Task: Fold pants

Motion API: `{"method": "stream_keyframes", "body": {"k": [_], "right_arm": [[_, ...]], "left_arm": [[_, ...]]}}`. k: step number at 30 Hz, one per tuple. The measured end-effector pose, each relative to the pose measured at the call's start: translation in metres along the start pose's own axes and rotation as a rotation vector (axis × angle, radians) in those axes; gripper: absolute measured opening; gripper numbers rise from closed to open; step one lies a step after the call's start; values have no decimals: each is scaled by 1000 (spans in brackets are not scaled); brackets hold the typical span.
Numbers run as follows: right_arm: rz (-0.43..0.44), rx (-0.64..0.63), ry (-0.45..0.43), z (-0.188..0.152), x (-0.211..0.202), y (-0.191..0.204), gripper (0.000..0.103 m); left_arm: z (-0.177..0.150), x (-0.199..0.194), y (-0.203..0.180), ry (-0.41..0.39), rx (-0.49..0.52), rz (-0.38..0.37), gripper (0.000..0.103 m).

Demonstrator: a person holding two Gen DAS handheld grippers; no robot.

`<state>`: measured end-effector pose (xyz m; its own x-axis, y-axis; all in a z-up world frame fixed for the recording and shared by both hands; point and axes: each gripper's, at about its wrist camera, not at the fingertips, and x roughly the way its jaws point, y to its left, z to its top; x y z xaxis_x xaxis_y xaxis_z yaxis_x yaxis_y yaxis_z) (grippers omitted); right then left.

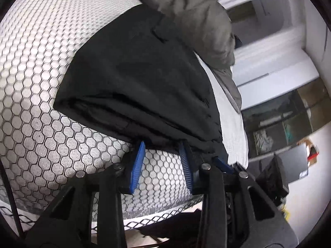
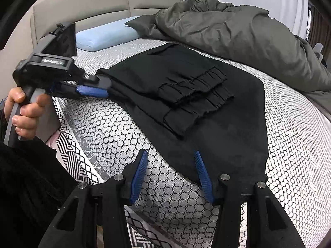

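Observation:
Black pants [image 2: 217,111] lie on the honeycomb-patterned mattress [image 2: 293,144], the leg cuffs folded back on top of the seat. My left gripper [image 1: 162,144] is open, its blue fingertips [image 1: 140,148] at the edge of the pants fold [image 1: 144,82]; it also shows in the right wrist view [image 2: 103,88], at the left fold of the pants. My right gripper [image 2: 171,155] is open, its right finger [image 2: 200,165] touching the near edge of the pants and its left finger over bare mattress.
A rumpled olive-grey duvet [image 2: 238,26] lies behind the pants on the right. A light blue pillow [image 2: 107,33] rests against the beige headboard [image 2: 86,4]. The mattress edge [image 2: 82,161] runs along the near left. A desk and shelves [image 1: 289,113] stand beyond the bed.

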<state>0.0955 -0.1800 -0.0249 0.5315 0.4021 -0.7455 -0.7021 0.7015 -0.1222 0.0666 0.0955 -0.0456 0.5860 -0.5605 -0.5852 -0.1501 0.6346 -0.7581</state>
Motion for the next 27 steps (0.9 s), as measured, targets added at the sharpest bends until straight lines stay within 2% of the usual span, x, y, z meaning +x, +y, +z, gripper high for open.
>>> {"method": "stream_keyframes", "body": {"k": [4,12,16,20,22,23,24,26,27], "right_arm": [[2,1,1,1,0,1,49],[5,3,11,-1,1,0,49],[-1,0,14,0,1,2,49],[4,1,13,0,2,2,49],[22,18,4,-1,2,1,49],[33,28,-3,-1,3,0,44],[30,31,-1,-2,4,-1,24],[2,31,8,-3,6,-5,3],[6,35,3,-4,5,-6,1]], "left_arm": [[1,3,-3,-25,-6,1,28],[0,7,2,-21,-25,-3,28],[1,7,11,-23,-61,-13,27],[1,10,23,-46,-140,-38,26],[0,10,26,-68,-149,-29,14],[-1,8,29,-88,-145,-9,6],[-1,8,30,-94,-150,-12,4],[-2,5,34,-95,-152,-29,2],[-3,4,35,-96,-145,-31,2]]}}
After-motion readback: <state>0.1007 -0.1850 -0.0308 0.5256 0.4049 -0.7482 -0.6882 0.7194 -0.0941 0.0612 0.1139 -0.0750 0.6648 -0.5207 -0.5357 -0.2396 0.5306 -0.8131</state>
